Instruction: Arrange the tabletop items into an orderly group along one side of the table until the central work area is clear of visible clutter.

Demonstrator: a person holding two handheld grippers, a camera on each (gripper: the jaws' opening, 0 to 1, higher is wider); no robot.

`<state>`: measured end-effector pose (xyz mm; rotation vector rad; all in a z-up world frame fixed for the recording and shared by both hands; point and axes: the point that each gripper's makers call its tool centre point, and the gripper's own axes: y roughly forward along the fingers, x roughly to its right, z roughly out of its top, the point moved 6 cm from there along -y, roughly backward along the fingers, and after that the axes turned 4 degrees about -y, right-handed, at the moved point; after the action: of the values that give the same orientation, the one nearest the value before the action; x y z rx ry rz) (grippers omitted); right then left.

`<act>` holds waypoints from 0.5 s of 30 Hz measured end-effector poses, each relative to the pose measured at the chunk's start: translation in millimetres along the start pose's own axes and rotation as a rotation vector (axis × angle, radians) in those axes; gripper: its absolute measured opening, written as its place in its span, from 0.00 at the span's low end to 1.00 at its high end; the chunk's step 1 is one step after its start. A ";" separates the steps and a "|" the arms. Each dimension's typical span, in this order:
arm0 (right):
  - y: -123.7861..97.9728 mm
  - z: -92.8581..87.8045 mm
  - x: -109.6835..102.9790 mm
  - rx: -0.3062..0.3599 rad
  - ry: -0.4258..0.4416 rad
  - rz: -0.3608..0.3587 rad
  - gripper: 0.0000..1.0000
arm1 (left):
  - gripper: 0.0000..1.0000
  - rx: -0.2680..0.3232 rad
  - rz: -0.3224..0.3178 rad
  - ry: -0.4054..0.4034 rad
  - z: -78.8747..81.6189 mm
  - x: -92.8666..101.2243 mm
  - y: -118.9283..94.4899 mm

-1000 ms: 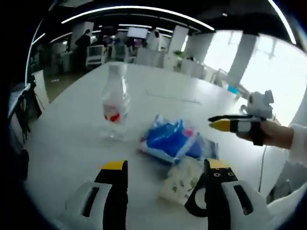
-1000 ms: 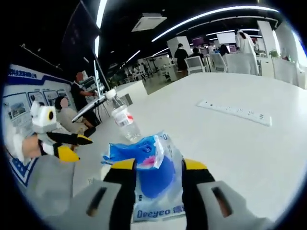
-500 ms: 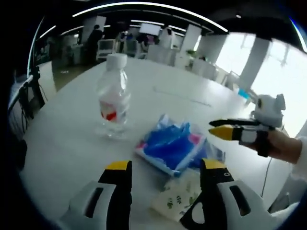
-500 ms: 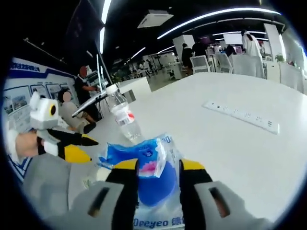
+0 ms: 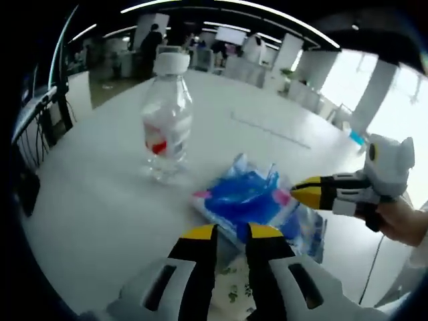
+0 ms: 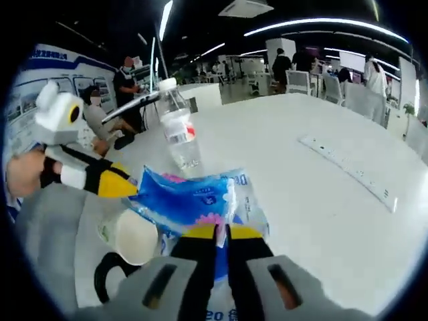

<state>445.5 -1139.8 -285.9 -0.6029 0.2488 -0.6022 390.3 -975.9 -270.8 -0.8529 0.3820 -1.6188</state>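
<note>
The blue pack [image 5: 257,207] lies flat on the white table [image 5: 87,200], just ahead of the left gripper [image 5: 231,234], whose yellow-tipped jaws are drawn almost together with only a thin slit between them. Whether they pinch anything cannot be told; a small floral tissue pack [image 5: 234,294] lies under and between them, at the table's near edge. The blue pack's long axis runs from near the left gripper's tips toward the right gripper [image 5: 304,192], which comes in from the side with its tips at the pack's far end.

In the right gripper view the blue pack [image 6: 184,197] lies directly in front of the right gripper [image 6: 219,234], its crumpled end touching or passing under the tips. These jaws too are nearly closed, and a grip on the wrapper cannot be confirmed. The left gripper [image 6: 110,184] reaches in with its yellow tip against the pack's other end.

A clear bottle [image 5: 165,117] with a white cap stands upright beyond the pack, apart from it and toward the table's far side.

The right gripper view also shows a pale strip [image 6: 348,170] lying on the table [image 6: 321,221] well away from the pack, and a hand [image 6: 23,174] holding the left gripper.
</note>
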 end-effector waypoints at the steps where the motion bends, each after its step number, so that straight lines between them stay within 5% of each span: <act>1: -2.1 1.2 -0.3 0.010 0.012 0.001 0.00 | 0.04 -0.004 0.003 0.002 -1.0 1.3 -1.4; 10: -24.3 10.7 4.1 0.085 0.070 -0.021 0.00 | 0.00 0.073 0.007 0.069 10.4 16.4 -14.8; 15: -43.1 1.3 8.6 0.117 0.112 -0.064 0.00 | 0.00 0.077 -0.021 0.220 17.4 41.5 -19.8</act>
<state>433.3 -1172.8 -259.5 -0.4662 0.2985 -0.7085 387.6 -1006.9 -232.7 -0.6241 0.4627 -1.7415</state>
